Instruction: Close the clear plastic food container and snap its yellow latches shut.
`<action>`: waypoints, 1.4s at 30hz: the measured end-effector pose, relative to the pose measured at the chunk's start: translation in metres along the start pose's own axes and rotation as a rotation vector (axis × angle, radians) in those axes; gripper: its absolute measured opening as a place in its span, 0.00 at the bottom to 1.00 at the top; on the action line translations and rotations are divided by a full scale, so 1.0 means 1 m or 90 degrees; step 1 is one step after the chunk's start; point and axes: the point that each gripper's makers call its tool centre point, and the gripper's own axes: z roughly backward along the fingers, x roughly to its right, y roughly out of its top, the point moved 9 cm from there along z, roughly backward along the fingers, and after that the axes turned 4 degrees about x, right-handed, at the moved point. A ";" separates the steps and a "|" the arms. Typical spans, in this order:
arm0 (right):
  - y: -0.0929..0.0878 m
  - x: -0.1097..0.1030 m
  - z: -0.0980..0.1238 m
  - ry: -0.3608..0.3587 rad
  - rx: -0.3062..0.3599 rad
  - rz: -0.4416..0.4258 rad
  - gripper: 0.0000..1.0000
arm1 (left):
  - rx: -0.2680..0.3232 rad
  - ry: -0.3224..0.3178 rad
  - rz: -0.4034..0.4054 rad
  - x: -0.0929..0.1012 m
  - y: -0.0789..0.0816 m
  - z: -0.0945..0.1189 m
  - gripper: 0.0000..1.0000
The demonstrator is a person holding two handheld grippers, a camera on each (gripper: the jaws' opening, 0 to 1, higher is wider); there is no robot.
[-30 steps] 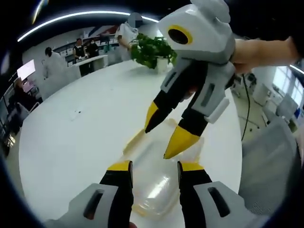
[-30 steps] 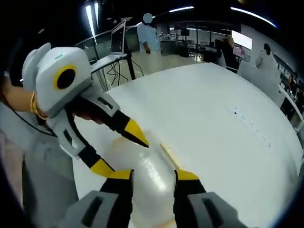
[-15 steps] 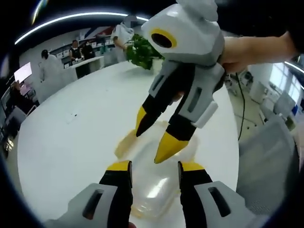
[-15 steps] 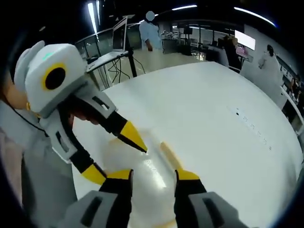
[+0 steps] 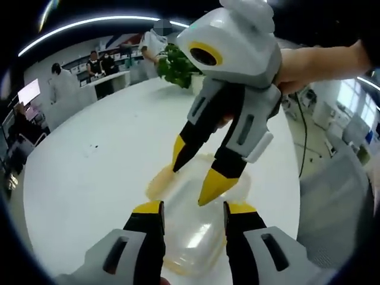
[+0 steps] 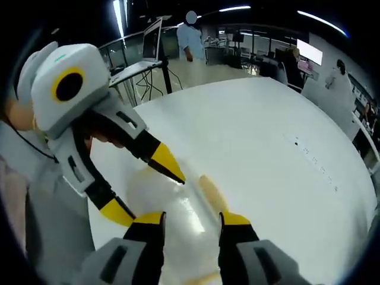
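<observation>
Clear container [image 5: 193,228] sits on the white table [image 5: 89,178], lid down. Right gripper [image 5: 193,178], jaws spread and empty, has drawn back slightly toward the far yellow latch [image 5: 159,180]. Left gripper [image 5: 193,208] is spread too, hovering above the lid. Latches look not yet snapped.
</observation>
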 end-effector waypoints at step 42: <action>0.017 0.014 -0.027 0.099 -0.133 0.090 0.38 | -0.062 -0.036 -0.169 0.026 -0.014 -0.018 0.50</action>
